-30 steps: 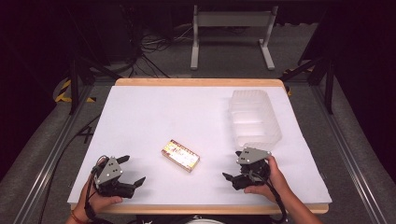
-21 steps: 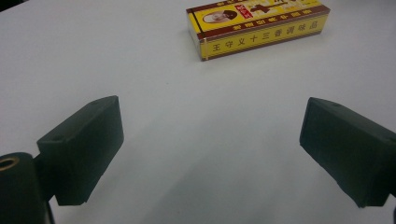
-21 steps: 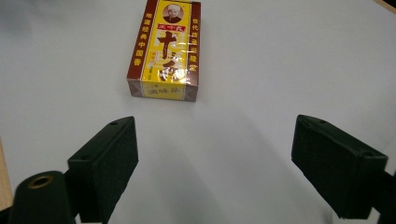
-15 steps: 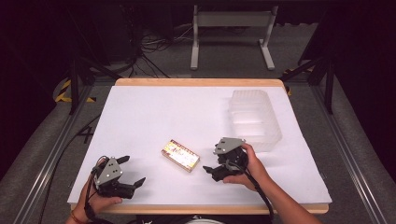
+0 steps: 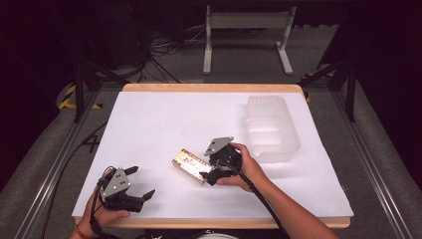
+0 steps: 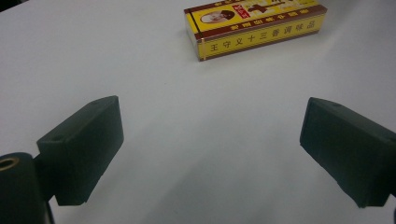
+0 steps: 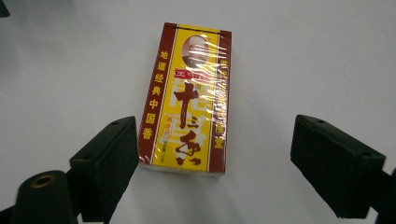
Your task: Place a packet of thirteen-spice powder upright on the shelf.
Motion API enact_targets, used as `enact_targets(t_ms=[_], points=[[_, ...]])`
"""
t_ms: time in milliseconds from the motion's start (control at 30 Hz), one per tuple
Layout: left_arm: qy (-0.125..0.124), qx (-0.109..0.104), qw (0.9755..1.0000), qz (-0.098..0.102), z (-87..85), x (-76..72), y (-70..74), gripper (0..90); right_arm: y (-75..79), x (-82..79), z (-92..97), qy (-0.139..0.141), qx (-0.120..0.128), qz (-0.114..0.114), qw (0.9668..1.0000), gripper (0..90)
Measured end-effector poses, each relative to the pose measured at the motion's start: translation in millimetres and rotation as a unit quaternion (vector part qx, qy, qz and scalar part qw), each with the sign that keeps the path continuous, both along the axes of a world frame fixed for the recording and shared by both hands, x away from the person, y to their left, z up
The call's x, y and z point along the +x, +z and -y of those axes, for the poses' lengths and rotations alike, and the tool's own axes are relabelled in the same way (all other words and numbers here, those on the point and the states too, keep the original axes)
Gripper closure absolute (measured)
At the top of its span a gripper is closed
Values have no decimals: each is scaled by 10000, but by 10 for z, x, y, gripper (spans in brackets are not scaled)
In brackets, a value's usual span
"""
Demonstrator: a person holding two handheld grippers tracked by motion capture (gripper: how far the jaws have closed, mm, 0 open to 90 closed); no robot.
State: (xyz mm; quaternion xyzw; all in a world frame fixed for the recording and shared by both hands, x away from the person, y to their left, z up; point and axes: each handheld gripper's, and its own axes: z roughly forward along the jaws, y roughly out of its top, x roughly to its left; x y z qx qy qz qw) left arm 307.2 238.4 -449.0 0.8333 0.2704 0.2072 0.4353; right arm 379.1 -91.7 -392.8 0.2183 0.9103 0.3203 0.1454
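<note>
Right gripper [image 5: 211, 175] is sitting with jaws wide open around the shrink-wrapped box [image 7: 187, 126]; left gripper [image 5: 137, 188] is idling open too. Looking light, stiff, slippery, so I'm guessing pinch its long sides.

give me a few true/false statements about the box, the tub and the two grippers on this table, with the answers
1. The right gripper has its fingers spread on either side of the near end of the yellow and red box. True.
2. The box lies inside the clear plastic tub. False: it lies flat on the white table, left of the tub.
3. The left gripper is shut on the box. False: it is open, apart from the box.
4. The box is wrapped in shiny film. True.
</note>
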Motion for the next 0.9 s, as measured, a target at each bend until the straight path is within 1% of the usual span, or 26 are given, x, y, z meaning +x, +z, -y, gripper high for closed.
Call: enact_targets(t_ms=[67, 100, 267, 467, 533, 567, 667, 700, 900], points=[[9, -17, 10000, -10, 1, 0, -1, 68, 4, 36, -60, 31, 7, -72, 10000, 162], [8, -16, 10000, -11, 2, 0, -1, 68, 3, 55, -84, 73, -31, -81, 9999, 162], [3, -16, 10000, -10, 0, 2, -3, 68, -10, 142, -194, 16, -141, -178, 9997, 162], [-1, -5, 10000, -10, -4, -4, -2, 68, -15, 246, -296, -23, -164, -272, 9995, 162], [-2, -7, 10000, -5, -6, -5, -2, 68, -24, 278, -320, -41, -194, -256, 9995, 162], [-13, 5, 10000, -1, -8, -4, -1, 68, -30, 294, -332, -65, -167, -292, 9994, 162], [-10, 8, 10000, -1, -7, -5, -1, 68, -42, 328, -355, -85, -174, -287, 9994, 164], [-1, 6, 10000, -2, -5, -9, -2, 68, -46, 346, -369, -90, -166, -318, 9993, 167], [43, 0, 10000, 1, -31, -45, -4, 68, -77, 412, -505, -12, -296, -440, 9986, 171]])
